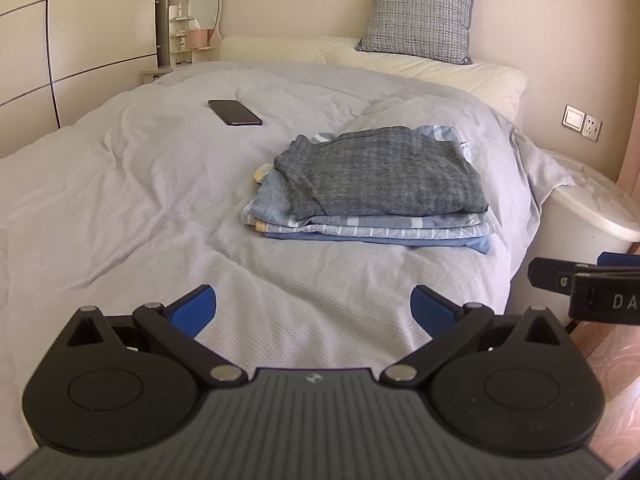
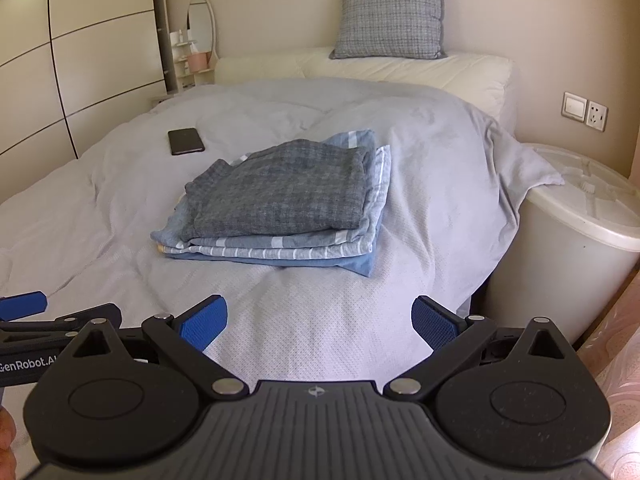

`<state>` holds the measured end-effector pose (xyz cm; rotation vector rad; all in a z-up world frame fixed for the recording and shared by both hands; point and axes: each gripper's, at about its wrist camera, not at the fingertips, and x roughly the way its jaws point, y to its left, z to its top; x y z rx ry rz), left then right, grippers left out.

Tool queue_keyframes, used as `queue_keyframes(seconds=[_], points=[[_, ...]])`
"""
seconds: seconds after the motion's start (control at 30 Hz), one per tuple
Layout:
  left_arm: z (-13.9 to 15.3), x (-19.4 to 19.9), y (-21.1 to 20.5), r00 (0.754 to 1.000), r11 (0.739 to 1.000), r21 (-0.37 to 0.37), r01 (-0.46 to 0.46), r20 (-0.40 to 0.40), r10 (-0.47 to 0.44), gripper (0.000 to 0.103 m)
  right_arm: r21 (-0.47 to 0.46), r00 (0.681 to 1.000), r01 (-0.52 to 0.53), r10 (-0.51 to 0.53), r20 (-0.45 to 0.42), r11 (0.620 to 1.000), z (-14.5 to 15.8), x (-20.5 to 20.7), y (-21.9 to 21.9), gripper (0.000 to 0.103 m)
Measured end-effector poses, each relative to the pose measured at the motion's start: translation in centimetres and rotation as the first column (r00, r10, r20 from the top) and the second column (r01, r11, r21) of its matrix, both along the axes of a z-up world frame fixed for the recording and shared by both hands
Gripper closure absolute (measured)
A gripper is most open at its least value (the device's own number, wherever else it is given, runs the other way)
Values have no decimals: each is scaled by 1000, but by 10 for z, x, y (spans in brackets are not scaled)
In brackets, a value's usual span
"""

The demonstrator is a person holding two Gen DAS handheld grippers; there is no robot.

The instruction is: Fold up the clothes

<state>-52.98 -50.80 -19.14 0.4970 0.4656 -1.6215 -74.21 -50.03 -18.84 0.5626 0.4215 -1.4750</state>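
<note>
The folded clothes (image 1: 372, 188) sit in a neat stack on the right half of the bed (image 1: 120, 208), on top of a pale grey duvet, with a grey knit garment (image 1: 380, 172) uppermost and blue striped layers beneath it; how many pieces make up the stack cannot be counted from the edges that show. A small patch of yellow peeks out at the stack's left side, too little to identify. The left gripper (image 1: 313, 308) hovers low over the near end of the bed, its jaws spread wide and holding nothing, well short of the stack. The right gripper (image 2: 320, 318) is likewise gaping and empty, pointed at the same stack (image 2: 280, 204) from slightly further right. Each gripper shows only partly in the other's view, cut off by the frame edge. A dark phone (image 1: 235, 112) lies flat on the duvet, apart from the clothes toward the left. A grey checked pillow (image 1: 418, 16) leans against the wall on a cream mattress edge. Beside the bed on the right stands a white lidded bin (image 2: 568, 236), with a corner of the duvet draped onto its lid. A mirror and small shelf in the far corner are too blurred to detail.
</note>
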Motion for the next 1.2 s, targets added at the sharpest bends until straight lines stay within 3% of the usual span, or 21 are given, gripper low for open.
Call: queue_keyframes(seconds=[0.47,1.2], points=[[14,-3,14,1000,1000,-8,0,-29,-1,1,1,1000,9,-9,-2,1000,3,-2,7,2],[30,-11,50,1000,1000,-28,-3,-27,3,1,-46,1000,-2,3,7,999,35,1,54,2]])
